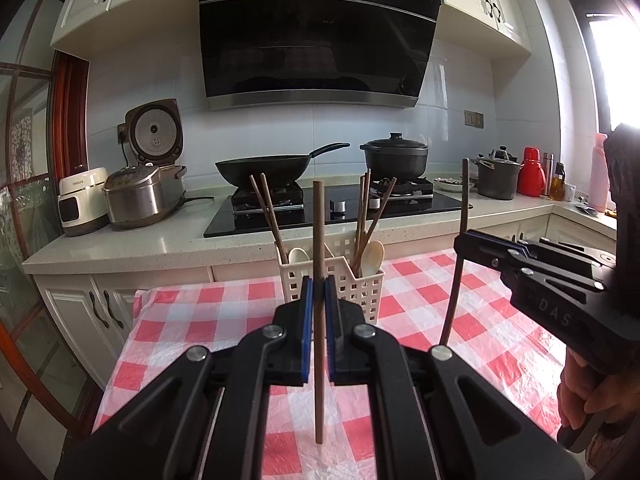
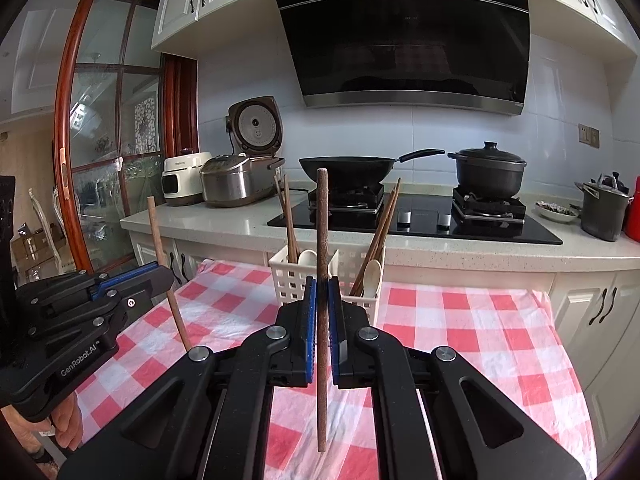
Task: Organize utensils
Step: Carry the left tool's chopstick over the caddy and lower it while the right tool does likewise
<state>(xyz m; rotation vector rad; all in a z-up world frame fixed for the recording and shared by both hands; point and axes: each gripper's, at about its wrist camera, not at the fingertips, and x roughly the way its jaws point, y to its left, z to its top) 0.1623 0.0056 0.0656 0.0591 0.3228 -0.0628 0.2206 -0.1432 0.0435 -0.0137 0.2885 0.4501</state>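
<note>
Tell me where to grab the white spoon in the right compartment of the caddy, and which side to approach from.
Both grippers already clamp a chopstick, so free one first. On the white spoon, take the bowl end that stands above the white caddy rim, coming from above and the near side. The handle is buried in the compartment, and chopsticks lean close behind it, so a rear approach would probably knock them.

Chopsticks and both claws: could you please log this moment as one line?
left claw: shut on light chopstick, upright | right claw: shut on dark chopstick, upright | white basket: holds chopsticks, spoons
</note>
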